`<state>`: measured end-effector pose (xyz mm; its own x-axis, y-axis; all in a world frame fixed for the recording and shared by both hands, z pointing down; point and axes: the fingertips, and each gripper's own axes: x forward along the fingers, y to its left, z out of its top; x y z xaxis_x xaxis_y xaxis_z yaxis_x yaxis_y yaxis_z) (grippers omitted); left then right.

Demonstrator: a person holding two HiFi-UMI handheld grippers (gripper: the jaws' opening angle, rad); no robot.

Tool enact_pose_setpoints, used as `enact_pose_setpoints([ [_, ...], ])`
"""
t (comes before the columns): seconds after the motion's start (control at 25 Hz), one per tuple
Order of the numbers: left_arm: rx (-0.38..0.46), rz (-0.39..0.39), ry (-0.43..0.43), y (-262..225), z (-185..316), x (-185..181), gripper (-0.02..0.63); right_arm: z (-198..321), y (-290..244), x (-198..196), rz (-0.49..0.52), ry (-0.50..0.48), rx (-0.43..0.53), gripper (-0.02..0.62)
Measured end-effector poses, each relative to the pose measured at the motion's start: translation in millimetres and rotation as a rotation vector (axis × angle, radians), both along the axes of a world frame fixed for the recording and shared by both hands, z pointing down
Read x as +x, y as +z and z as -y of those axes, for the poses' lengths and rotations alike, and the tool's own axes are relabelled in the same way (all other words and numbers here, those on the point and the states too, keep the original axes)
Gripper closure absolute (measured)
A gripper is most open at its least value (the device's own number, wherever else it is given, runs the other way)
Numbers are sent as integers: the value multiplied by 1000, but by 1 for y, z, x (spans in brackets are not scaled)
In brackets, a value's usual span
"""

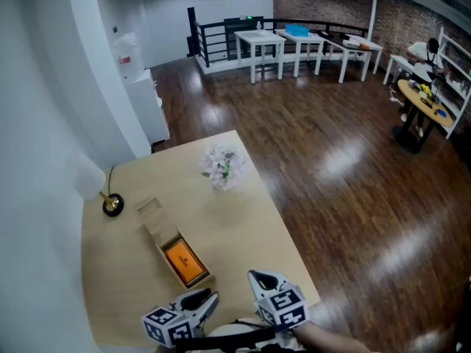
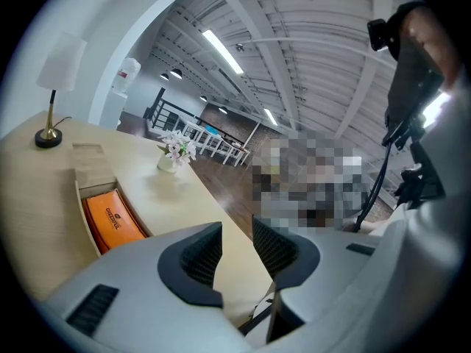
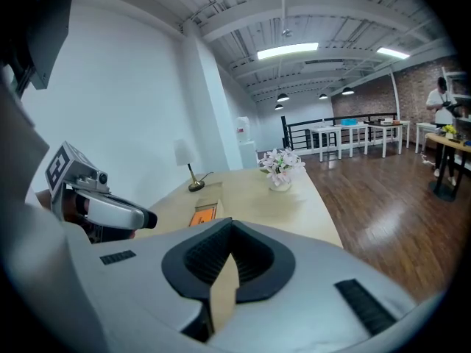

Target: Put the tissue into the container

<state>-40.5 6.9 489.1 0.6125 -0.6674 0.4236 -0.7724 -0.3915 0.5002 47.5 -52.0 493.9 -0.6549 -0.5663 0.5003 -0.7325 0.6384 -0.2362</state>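
A long wooden box (image 1: 152, 213) lies on the tan table (image 1: 243, 226), open at its near end. An orange tissue pack (image 1: 184, 262) lies inside that open end, also seen in the left gripper view as the orange pack (image 2: 112, 218) within the box wall (image 2: 82, 197). My left gripper (image 1: 202, 300) hovers at the table's near edge, just short of the box, its jaws (image 2: 237, 237) slightly apart with nothing between them. My right gripper (image 1: 259, 279) sits beside it to the right, shut and empty (image 3: 231, 230). The right gripper view shows the orange pack (image 3: 202, 215) ahead.
A small vase of white and pink flowers (image 1: 222, 168) stands at the table's far right. A brass-footed lamp (image 1: 112, 205) stands by the white wall on the left. Dark wood floor drops off past the table's right edge.
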Motion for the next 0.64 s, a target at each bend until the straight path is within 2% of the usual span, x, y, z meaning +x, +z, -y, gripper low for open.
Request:
enact_pose_setpoints([
  [0.24,50,-4,27,-14,17,5,479,14,-14,2,-6,2,49,595],
  [0.64,-21,-17,6,-11,3,2,479,1,-8,-4,-39,-30,-14,595],
])
